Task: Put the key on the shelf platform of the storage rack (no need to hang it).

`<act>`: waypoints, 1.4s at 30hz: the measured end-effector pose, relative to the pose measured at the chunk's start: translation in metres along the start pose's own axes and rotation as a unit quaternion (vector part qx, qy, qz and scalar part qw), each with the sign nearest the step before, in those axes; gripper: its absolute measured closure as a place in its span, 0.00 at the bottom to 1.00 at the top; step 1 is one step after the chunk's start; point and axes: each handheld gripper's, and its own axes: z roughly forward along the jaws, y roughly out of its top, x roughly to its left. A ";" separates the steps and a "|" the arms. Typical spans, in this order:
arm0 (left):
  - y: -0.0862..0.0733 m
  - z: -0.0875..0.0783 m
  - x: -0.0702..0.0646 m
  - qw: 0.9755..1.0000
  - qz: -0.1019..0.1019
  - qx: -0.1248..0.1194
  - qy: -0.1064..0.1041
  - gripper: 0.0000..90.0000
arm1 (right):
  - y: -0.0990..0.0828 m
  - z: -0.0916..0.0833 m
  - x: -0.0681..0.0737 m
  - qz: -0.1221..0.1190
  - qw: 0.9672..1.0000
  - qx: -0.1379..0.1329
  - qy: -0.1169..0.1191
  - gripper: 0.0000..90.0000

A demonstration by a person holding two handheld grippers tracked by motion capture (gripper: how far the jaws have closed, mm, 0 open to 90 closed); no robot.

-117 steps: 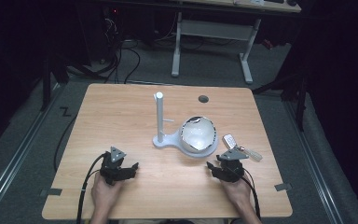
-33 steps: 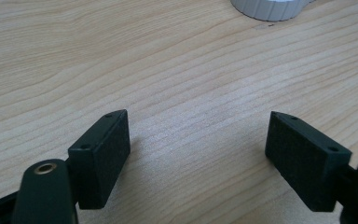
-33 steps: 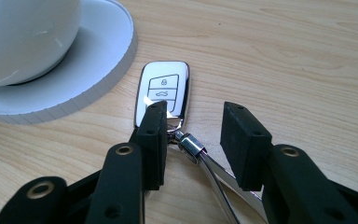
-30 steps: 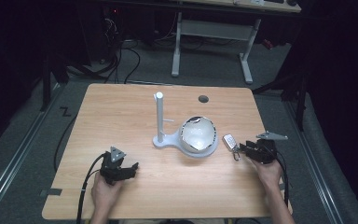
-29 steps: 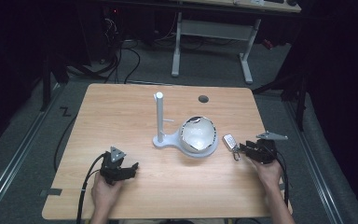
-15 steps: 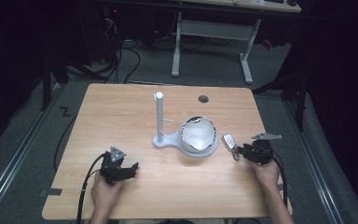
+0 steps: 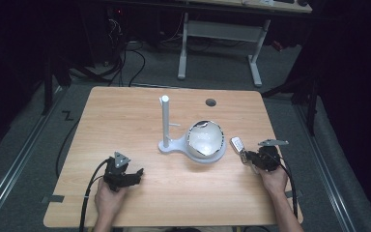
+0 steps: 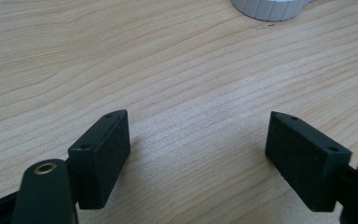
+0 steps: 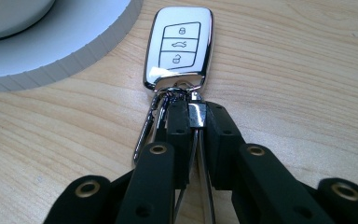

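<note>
On the right half of the wooden surface, the right tongs are closed on the metal keyring of a car key fob, their two black jaws pressed together around the ring and its clip. The fob lies flat on the wood, just beside the ribbed white rim of a round base, close to it though not clearly touching. Its chrome-edged face carries three button icons: a closed padlock, a car with raised boot lid, and an open padlock. No brand name or lettering can be read on it. In the high view the fob sits between the right tongs and the white stand, which has an upright post and a round dish. The left tongs rest near the front left of the surface, held by the left hand; their jaws stand wide apart over bare wood, holding nothing.
</note>
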 end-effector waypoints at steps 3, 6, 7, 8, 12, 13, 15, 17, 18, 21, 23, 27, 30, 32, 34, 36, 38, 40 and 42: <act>0.000 0.000 0.000 1.000 0.000 0.000 0.000 0.25 | 0.000 -0.002 0.000 -0.002 1.000 -0.007 0.000 0.91; 0.000 0.000 0.000 1.000 0.000 0.000 0.000 0.25 | 0.000 -0.006 -0.002 0.008 1.000 -0.017 0.002 0.91; 0.000 0.000 0.000 1.000 0.000 0.000 0.000 0.25 | 0.001 -0.007 -0.002 0.009 1.000 -0.018 0.003 0.91; 0.000 0.000 0.000 1.000 0.000 0.000 0.000 0.25 | 0.001 -0.009 -0.002 0.009 1.000 -0.022 0.003 0.91; 0.000 0.000 0.000 1.000 0.000 0.000 0.000 0.25 | 0.001 -0.013 -0.002 0.010 0.999 -0.032 0.003 0.91; 0.000 0.000 0.000 1.000 0.000 0.000 0.000 0.25 | 0.002 -0.015 -0.002 0.013 0.999 -0.040 0.005 0.91; 0.000 0.000 0.000 1.000 0.000 0.000 0.000 0.25 | 0.002 -0.017 -0.002 0.014 0.999 -0.045 0.007 0.91; 0.000 0.000 0.000 1.000 0.000 0.000 0.000 0.25 | 0.003 -0.021 -0.003 0.020 0.998 -0.059 0.012 0.91; 0.000 0.000 0.000 1.000 0.000 0.000 0.000 0.25 | 0.003 -0.023 -0.004 0.023 0.998 -0.063 0.013 0.91; 0.000 0.000 0.000 1.000 0.000 0.000 0.000 0.25 | 0.004 -0.029 -0.007 0.034 0.996 -0.076 0.019 0.91; 0.000 0.000 0.000 1.000 0.000 0.000 0.000 0.25 | 0.005 -0.033 -0.008 0.035 0.996 -0.084 0.019 0.91; 0.000 0.000 0.000 1.000 0.000 0.000 0.000 0.25 | 0.006 -0.040 -0.010 0.034 0.995 -0.096 0.020 0.91; 0.000 0.000 0.000 1.000 0.000 0.000 0.000 0.25 | 0.007 -0.046 -0.010 0.042 0.993 -0.105 0.026 0.91; 0.000 0.000 0.000 1.000 0.000 0.000 0.000 0.25 | 0.006 -0.048 -0.010 0.044 0.993 -0.111 0.028 0.91; 0.000 0.000 0.000 1.000 0.000 0.000 0.000 0.25 | 0.006 -0.052 -0.010 0.046 0.992 -0.115 0.028 0.91; 0.000 0.000 0.000 1.000 0.000 0.000 0.000 0.25 | 0.006 -0.054 -0.010 0.045 0.991 -0.119 0.028 0.91; 0.000 0.000 0.000 1.000 0.000 0.000 0.000 0.25 | 0.006 -0.057 -0.010 0.045 0.991 -0.122 0.027 0.91; 0.000 0.000 0.000 1.000 0.000 0.000 0.000 0.25 | 0.005 -0.059 -0.010 0.044 0.991 -0.121 0.025 0.91; 0.000 0.000 0.000 1.000 0.000 0.000 0.000 0.25 | 0.005 -0.061 -0.010 0.040 0.991 -0.122 0.023 0.91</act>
